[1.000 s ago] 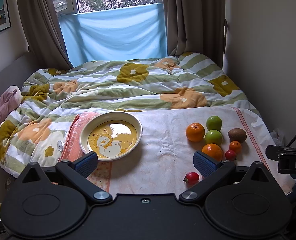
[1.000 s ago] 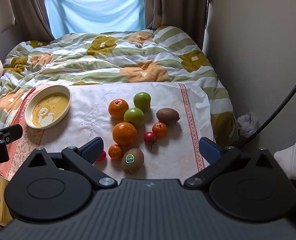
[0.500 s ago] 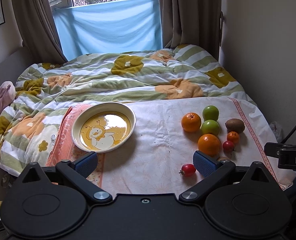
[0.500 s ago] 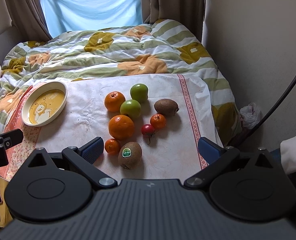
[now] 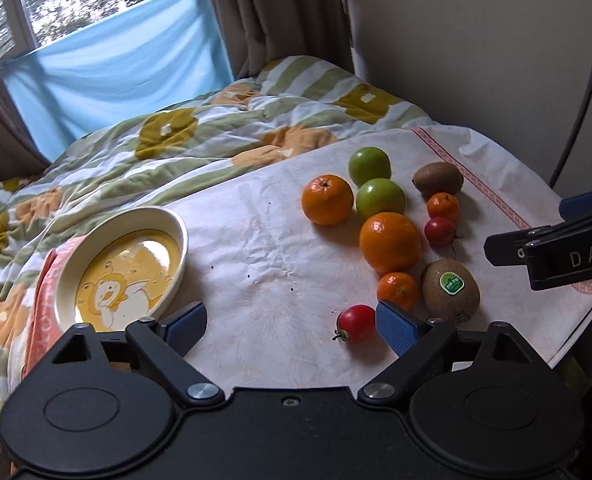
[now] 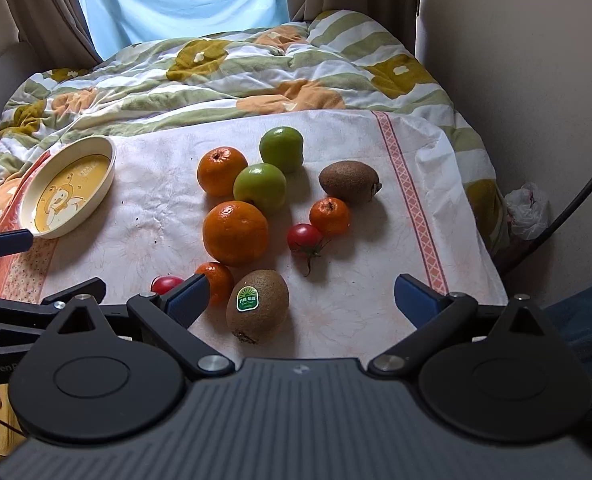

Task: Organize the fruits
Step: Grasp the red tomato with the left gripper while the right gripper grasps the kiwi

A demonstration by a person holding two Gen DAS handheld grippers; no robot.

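Both tools are idle over a cloth-covered bed (image 6: 348,80). The left hand-held gripper (image 5: 291,322) stands released, its jaws wide apart and holding nothing. The right hand-held gripper (image 6: 302,300) is likewise spread wide and grasps nothing.

Fruit count on the white cloth (image 6: 356,300): ten pieces.
- Two large oranges (image 6: 235,233), one beyond the other, ahead of the right hand-held gripper's left finger.
- Two small tangerines (image 6: 330,216); the nearer one sits just behind that same left finger, touching the labelled kiwi.
- Two green apples (image 6: 259,187), side by side, past the oranges.
- Two kiwis: the labelled kiwi (image 6: 257,306) lies between the right hand-held gripper's open fingers; the plain kiwi (image 6: 350,182) lies farther ahead.
- Two red tomatoes: one tomato (image 5: 356,324) sits just inside the left hand-held gripper's right finger; the other, a stemmed tomato (image 6: 304,238), lies ahead of the right hand-held gripper, beside the far tangerine.

One dish (image 5: 177,236) with a yellow cartoon centre lies ahead-left of the left hand-held gripper, holding no fruit.
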